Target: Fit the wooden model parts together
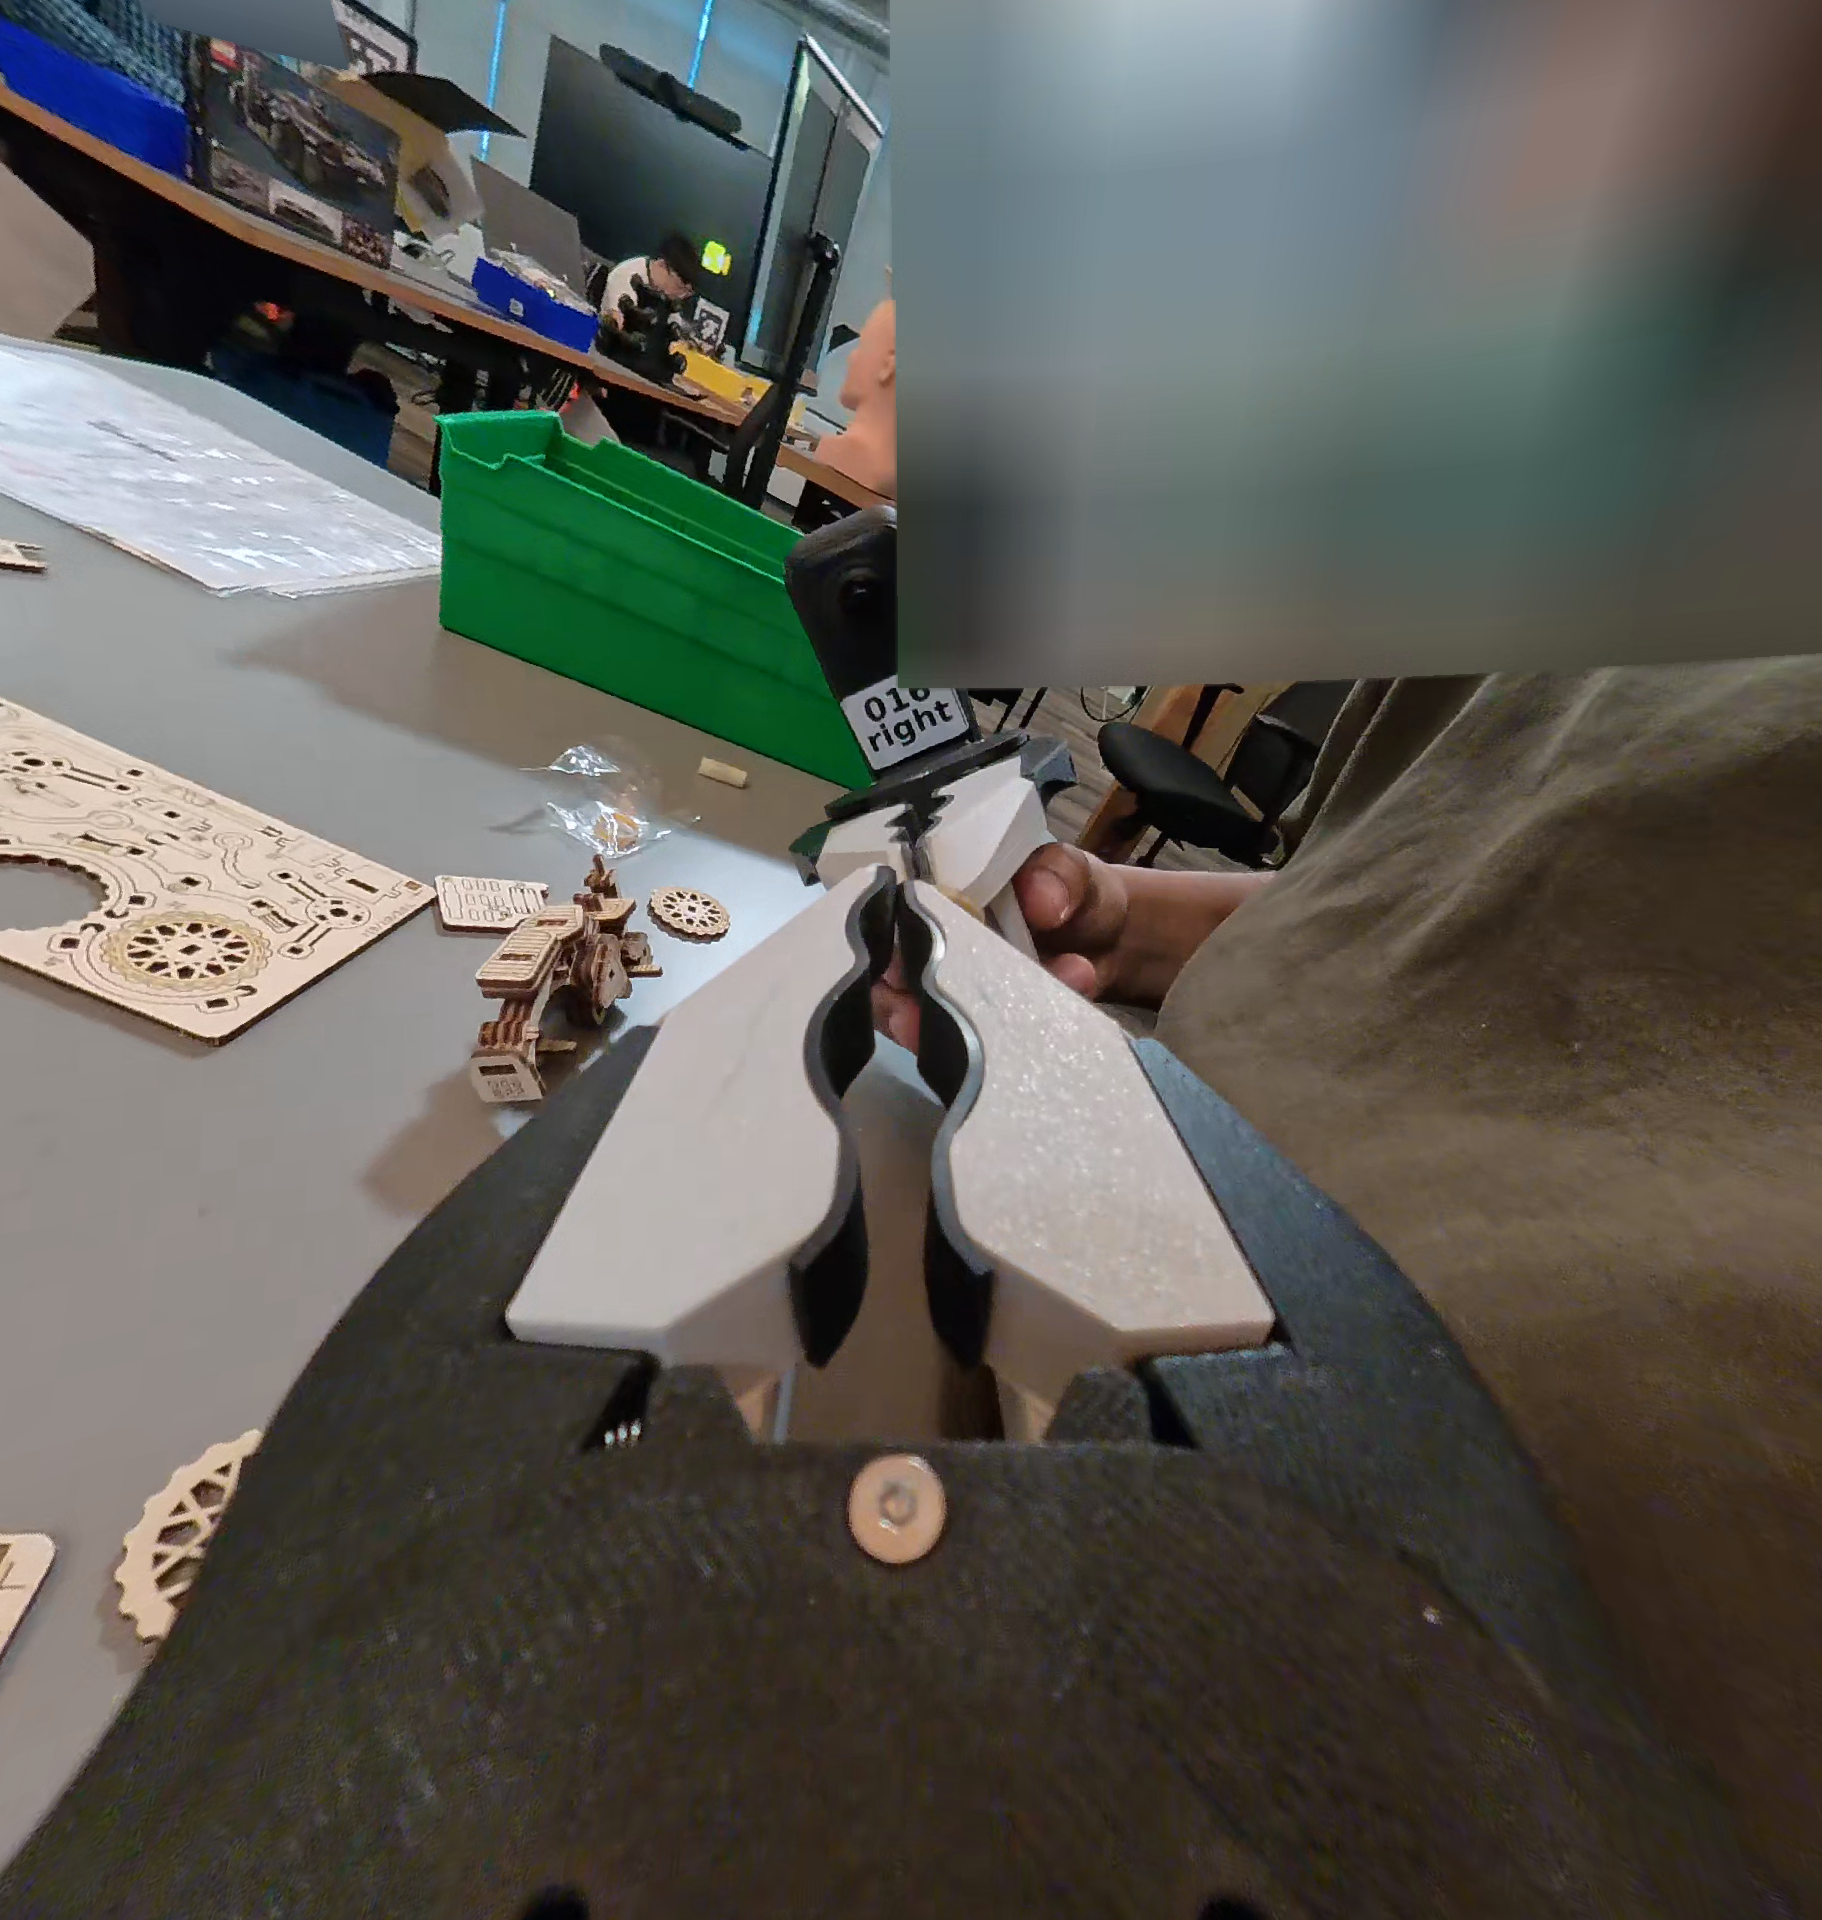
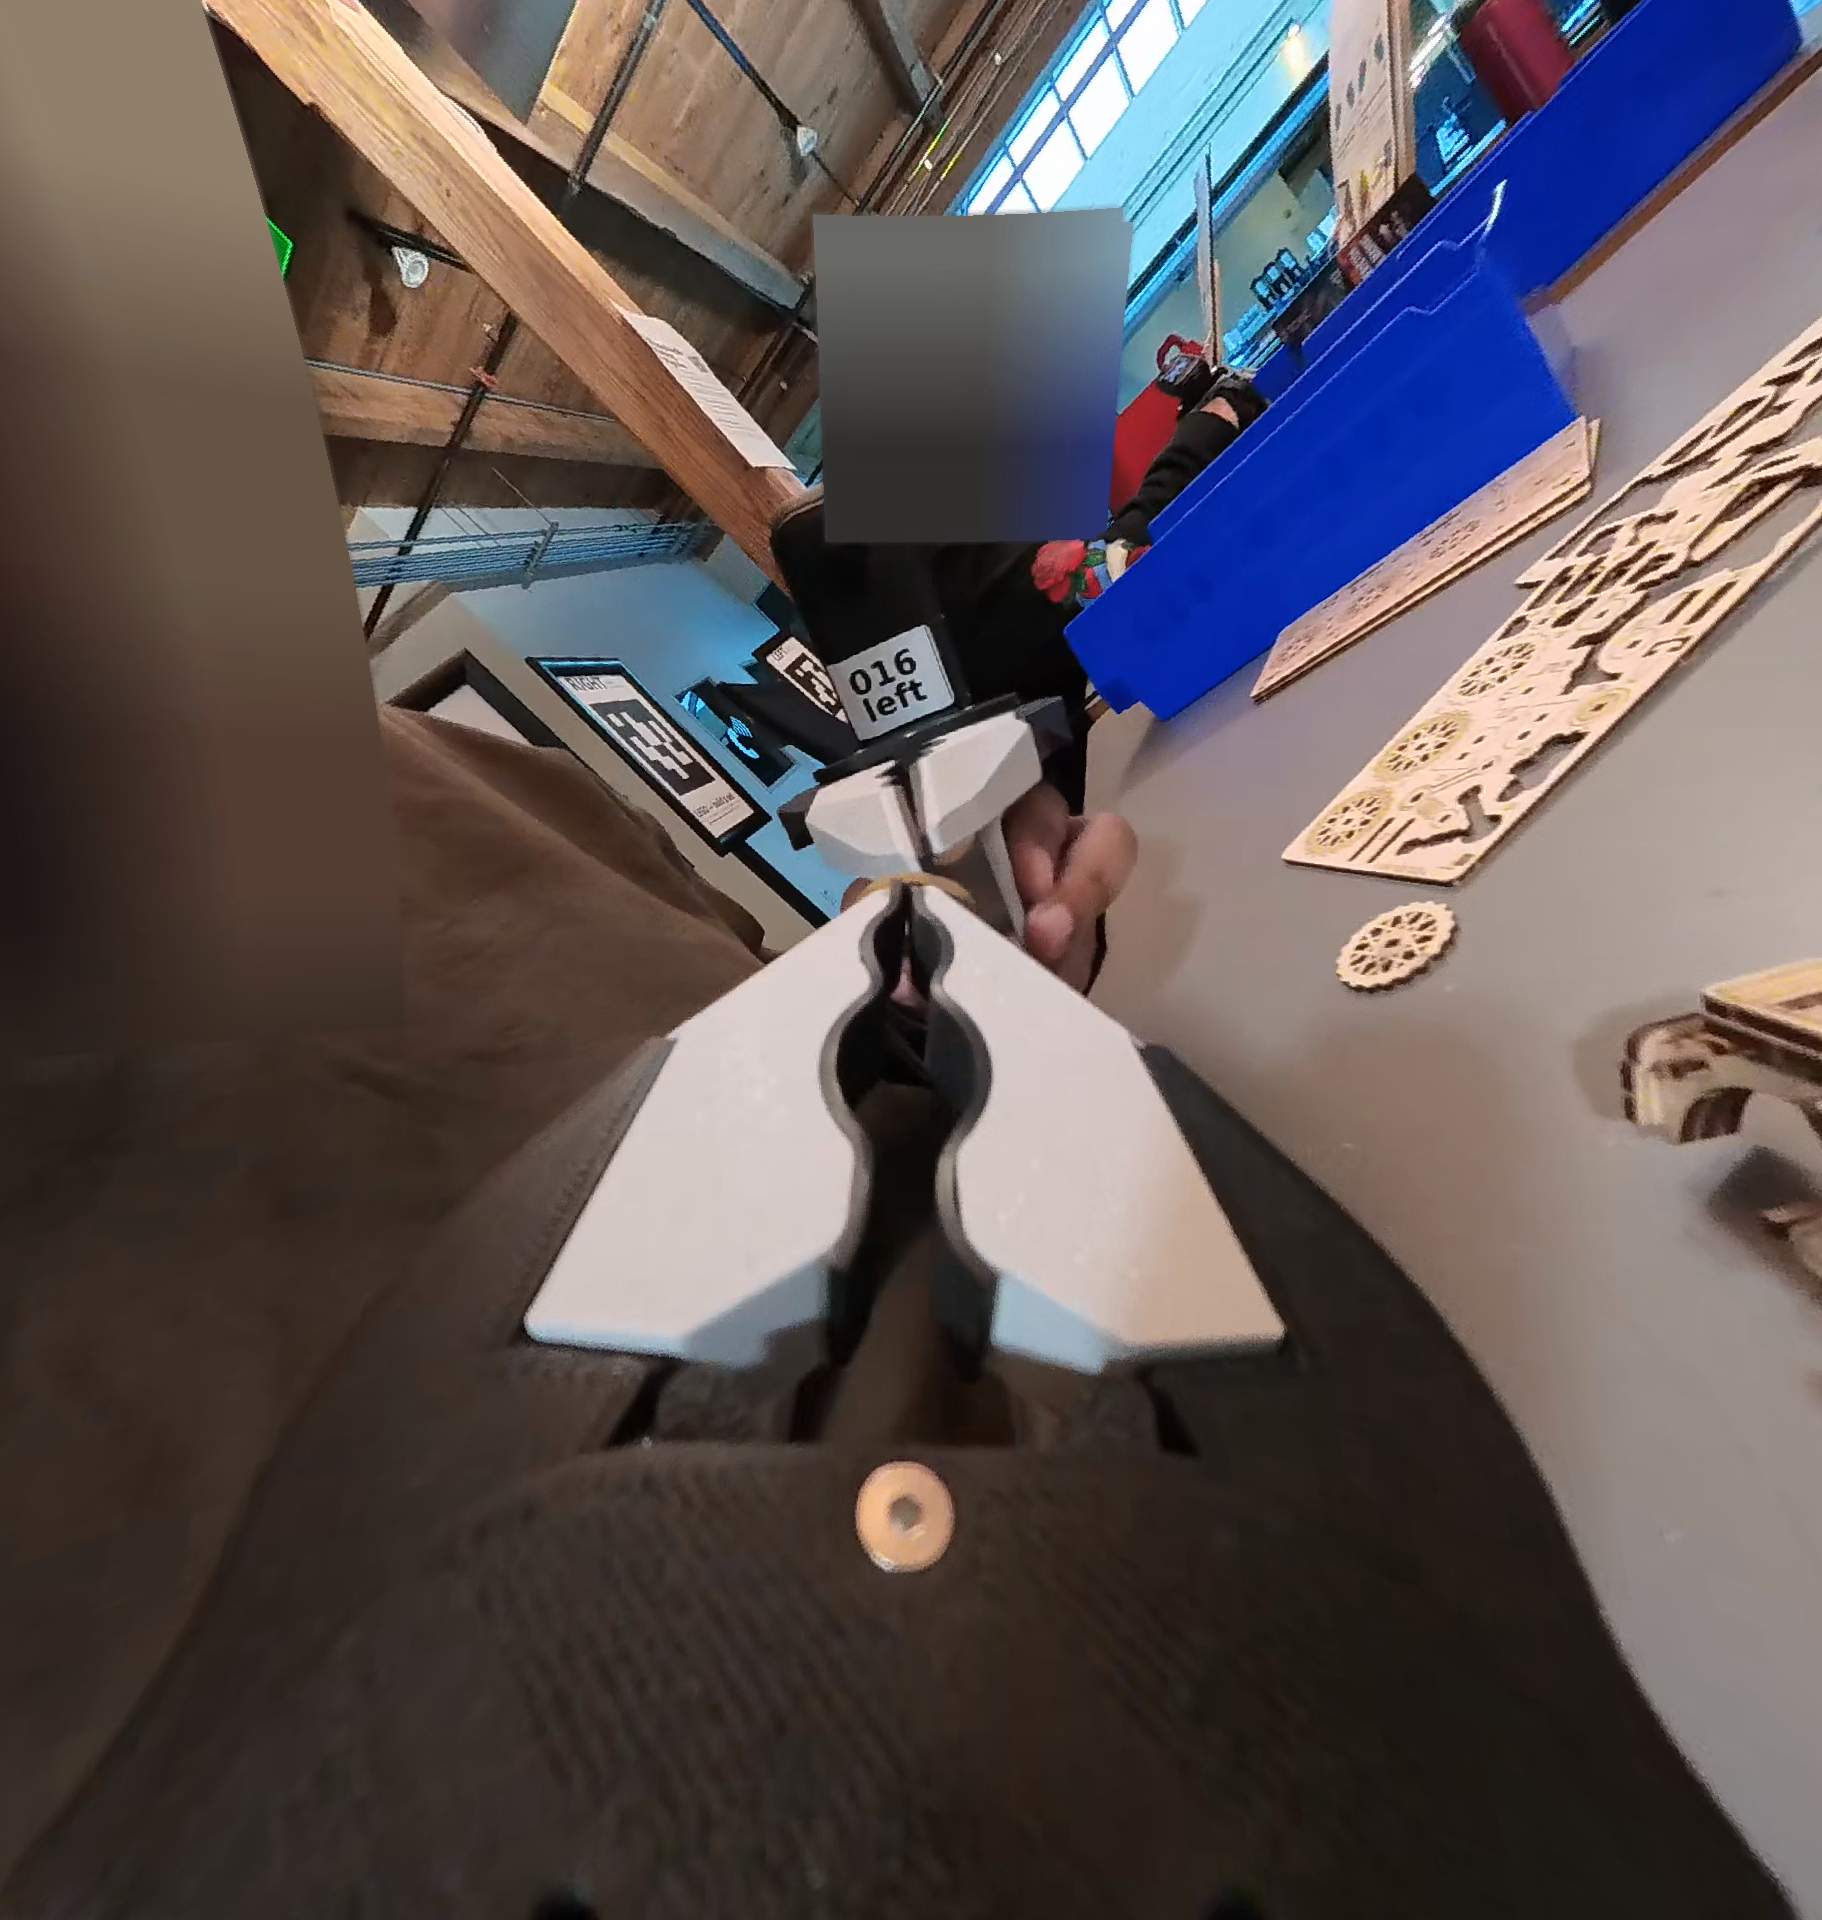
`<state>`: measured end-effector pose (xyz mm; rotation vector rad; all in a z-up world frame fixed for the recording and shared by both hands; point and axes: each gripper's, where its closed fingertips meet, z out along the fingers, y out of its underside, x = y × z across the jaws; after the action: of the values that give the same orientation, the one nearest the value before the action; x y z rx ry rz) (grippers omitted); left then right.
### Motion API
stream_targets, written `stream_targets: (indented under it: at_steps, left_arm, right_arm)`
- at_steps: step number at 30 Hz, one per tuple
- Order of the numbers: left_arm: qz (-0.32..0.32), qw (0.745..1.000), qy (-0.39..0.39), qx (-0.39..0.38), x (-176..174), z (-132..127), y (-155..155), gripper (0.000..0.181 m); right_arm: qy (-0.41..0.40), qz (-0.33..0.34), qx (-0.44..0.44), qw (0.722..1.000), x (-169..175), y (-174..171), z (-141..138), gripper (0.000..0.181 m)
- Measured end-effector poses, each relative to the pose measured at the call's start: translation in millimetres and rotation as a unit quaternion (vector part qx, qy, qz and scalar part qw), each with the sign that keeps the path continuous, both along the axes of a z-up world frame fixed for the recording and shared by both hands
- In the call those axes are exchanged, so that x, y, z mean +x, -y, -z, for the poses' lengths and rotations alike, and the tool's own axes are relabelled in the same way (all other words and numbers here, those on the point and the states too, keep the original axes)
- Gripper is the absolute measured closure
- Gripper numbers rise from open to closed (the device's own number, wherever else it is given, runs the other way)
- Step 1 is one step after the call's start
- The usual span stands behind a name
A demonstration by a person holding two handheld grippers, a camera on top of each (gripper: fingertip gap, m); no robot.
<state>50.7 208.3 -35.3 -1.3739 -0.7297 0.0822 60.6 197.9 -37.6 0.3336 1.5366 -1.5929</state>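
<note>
My left gripper (image 1: 899, 885) and right gripper (image 2: 907, 902) are held up off the grey table (image 1: 263, 1195), tip to tip in front of the person's brown shirt. Both are shut. A small thin wooden part (image 2: 907, 883) sits pinched where the tips meet, and also shows as a tan sliver in the left wrist view (image 1: 965, 904). Most of it is hidden. The right gripper (image 1: 912, 844) faces the left wrist camera; the left gripper (image 2: 912, 844) faces the right wrist camera. The partly built wooden model (image 1: 564, 961) stands on the table, also in the right wrist view (image 2: 1769, 1081).
A loose wooden gear (image 1: 689, 914) lies by the model. Laser-cut wooden sheets (image 1: 159, 894) lie to the left, with a green bin (image 1: 616, 582) behind. A blue bin (image 2: 1354, 499) and more sheets (image 2: 1509, 748) show in the right wrist view. Another gear (image 1: 174, 1538) lies near. My two grippers' fingertips are within a few centimetres of each other. Both grippers' tips are roughly 15 cm from the gear (image 1: 174, 1538). It turns up in the right wrist view (image 2: 1410, 912) as well.
</note>
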Motion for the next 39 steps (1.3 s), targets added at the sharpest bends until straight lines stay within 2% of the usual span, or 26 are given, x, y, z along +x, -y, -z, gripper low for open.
stream_targets:
  at_steps: [5,12,19,29,39]
  left_arm:
    - [-0.015,1.000,0.017,0.010,-5,2,2,0.181]
    - [-0.010,0.997,0.050,0.056,-7,-1,6,0.172]
    - [0.031,0.989,0.098,0.107,-3,0,2,0.169]
    - [0.045,0.985,0.115,0.117,1,2,0,0.170]
    - [0.044,0.984,0.128,0.118,0,6,0,0.170]
  right_arm:
    - [-0.002,0.017,-0.001,1.000,-4,3,1,0.181]
    - [-0.017,0.057,-0.016,0.998,-17,1,-3,0.181]
    - [-0.093,0.062,-0.001,0.994,-7,4,0,0.181]
    - [-0.129,0.065,0.004,0.990,-4,5,3,0.181]
    - [-0.188,0.097,0.029,0.977,-4,7,9,0.181]
